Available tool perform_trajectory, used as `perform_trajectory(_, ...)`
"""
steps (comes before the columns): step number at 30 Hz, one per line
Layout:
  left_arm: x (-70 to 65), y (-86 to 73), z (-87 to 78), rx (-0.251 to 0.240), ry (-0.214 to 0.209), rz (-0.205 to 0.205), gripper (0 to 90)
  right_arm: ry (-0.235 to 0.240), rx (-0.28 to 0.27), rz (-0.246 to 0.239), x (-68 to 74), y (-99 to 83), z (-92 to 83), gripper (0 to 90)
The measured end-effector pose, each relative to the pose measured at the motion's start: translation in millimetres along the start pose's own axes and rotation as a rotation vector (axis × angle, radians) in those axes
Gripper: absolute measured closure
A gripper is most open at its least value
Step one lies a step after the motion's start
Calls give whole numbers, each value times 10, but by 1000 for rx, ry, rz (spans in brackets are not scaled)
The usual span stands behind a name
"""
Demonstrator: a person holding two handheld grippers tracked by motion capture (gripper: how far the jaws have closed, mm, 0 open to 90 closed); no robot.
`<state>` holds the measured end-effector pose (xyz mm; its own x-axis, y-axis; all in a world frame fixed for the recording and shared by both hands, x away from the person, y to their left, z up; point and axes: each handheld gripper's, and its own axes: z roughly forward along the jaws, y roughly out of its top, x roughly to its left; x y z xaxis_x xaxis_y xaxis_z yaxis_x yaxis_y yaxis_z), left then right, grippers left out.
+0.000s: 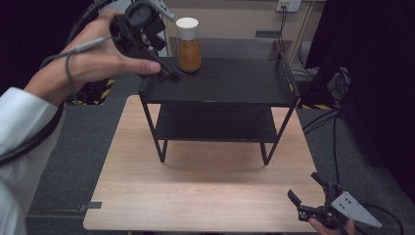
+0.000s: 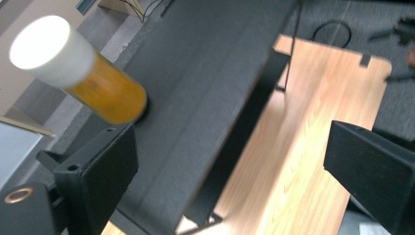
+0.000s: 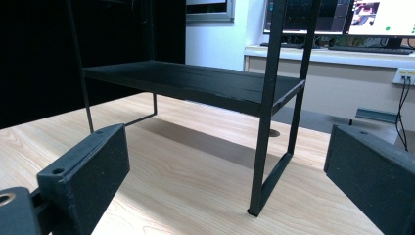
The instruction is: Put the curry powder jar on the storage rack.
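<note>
**One jar, one shelf rack, two grippers**

Counted: one amber cylindrical jar with a white cap (image 1: 188, 45), one black two-tier metal shelf rack (image 1: 225, 83), one light wooden table (image 1: 205, 196), two black two-jaw grippers.

Jar: upright on the top tier of the rack, near its far left corner. Amber-orange contents filling the clear body up to the cap; cap plain white, flat-topped. No label or lettering legible on jar or cap. Seen again from the left gripper's camera (image 2: 80, 73), just ahead of the near jaw, blurred.

Left gripper (image 1: 164, 61): held in a hand (image 1: 98, 58) just left of the jar, jaws spread wide, nothing between them; tip over the shelf top beside the jar's base, contact not clear.

Right gripper (image 1: 313, 196): low, well apart from the rack, at the table's near right corner, jaws released and empty. Ahead of its jaws, the rack's lower tier (image 3: 195, 83) and one leg (image 3: 264, 147).

No writing readable anywhere.
</note>
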<state>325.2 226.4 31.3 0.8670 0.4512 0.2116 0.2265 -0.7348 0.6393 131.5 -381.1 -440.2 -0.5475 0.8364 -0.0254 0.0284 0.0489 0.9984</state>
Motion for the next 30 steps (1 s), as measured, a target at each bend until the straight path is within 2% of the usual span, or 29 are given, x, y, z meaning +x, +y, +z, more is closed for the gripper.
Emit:
perform_trajectory(2,-102,-124,-65,-15,-10,8,49,2,-1,-1,-1,4,3,29)
perform_trajectory(8,-219,-284,-119,-15,-8,7,49,0,-1,-1,-6,5,20,29)
perform_trajectory(12,-225,-328,-122,-20,-21,2,49,0,1,-3,-10,10,34,29)
perform_trajectory(19,-252,-346,-125,-21,-8,2,51,5,-1,-3,-18,8,43,30)
perform_trajectory(30,-194,-389,-98,-18,-6,-16,50,5,-1,-2,-18,8,45,29)
